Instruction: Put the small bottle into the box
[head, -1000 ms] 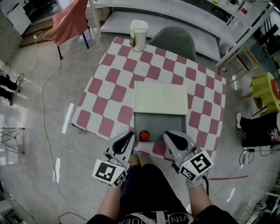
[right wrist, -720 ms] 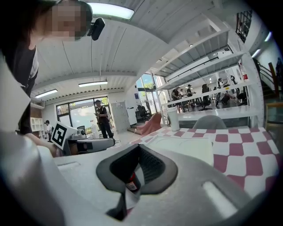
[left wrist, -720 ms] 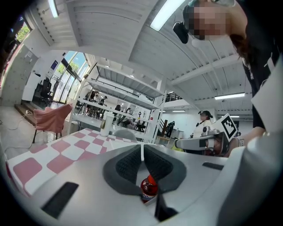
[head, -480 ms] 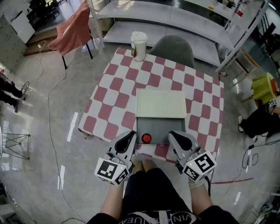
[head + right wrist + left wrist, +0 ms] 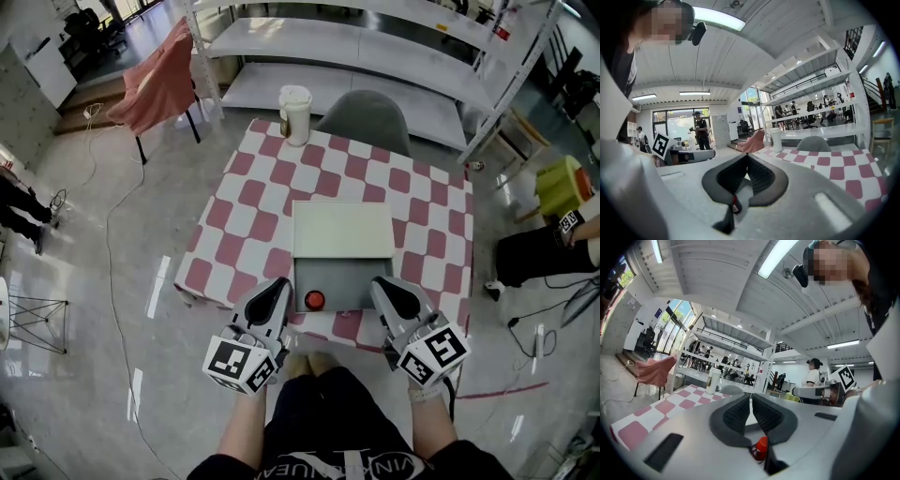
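Two grippers sit low in the head view, side by side, just past the near edge of the table (image 5: 253, 202) with its pink and white squares. The left gripper (image 5: 270, 300) is a bit left of the middle and the right gripper (image 5: 398, 298) a bit right of it. The box (image 5: 356, 279) is between them, a little higher in the frame. Each gripper's own view shows its two dark pads pressed together with nothing between them, so both are closed and empty. The box is grey inside. Its white lid (image 5: 342, 230) is flipped back and lies flat above it in the frame, which leaves the inside open from the top. The small bottle (image 5: 314, 300) with the red cap is in the lower left corner of that grey part, close to the tip of the left gripper but not touching it. It looks like the bottle is already in the box, so the job seems about done. I think the grippers are held apart on the two sides so they do not bump the bottle or the box walls. Each gripper view shows the red cap peeking out below the closed pads. A tall pale cup (image 5: 294, 101) stands at the far edge of the table, at the top middle of the frame, well away from everything. A grey chair (image 5: 370, 117) is tucked in just right of it.
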Demonstrator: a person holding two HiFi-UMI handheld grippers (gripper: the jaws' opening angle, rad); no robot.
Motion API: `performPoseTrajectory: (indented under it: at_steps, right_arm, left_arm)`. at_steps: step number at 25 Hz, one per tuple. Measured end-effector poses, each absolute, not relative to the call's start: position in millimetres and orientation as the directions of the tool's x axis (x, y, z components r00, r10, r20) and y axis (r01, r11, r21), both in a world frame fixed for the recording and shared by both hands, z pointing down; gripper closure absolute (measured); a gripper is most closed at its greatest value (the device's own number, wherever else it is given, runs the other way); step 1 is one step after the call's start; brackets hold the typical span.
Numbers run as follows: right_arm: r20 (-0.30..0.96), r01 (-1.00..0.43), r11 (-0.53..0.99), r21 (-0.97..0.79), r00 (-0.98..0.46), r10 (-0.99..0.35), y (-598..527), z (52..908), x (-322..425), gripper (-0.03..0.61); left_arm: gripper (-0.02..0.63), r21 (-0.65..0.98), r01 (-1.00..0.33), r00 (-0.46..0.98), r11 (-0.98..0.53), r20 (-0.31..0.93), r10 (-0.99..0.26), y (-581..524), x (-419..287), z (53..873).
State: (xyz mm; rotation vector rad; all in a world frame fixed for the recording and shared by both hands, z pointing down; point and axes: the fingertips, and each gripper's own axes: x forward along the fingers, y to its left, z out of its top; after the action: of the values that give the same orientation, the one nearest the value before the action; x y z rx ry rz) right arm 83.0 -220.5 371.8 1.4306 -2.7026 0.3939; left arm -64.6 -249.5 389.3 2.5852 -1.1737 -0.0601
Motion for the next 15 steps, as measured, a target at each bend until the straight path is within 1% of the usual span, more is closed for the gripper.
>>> performPoseTrajectory:
  at_steps: [15]
  right_arm:
    - [0.105,-0.827,0.537,-0.169,-0.556,-0.824,-229,336,94,0.572]
  left_arm:
    - [0.589,0.255,-0.731,0.659,-0.633,0.021,-0.752,-261,-62,354]
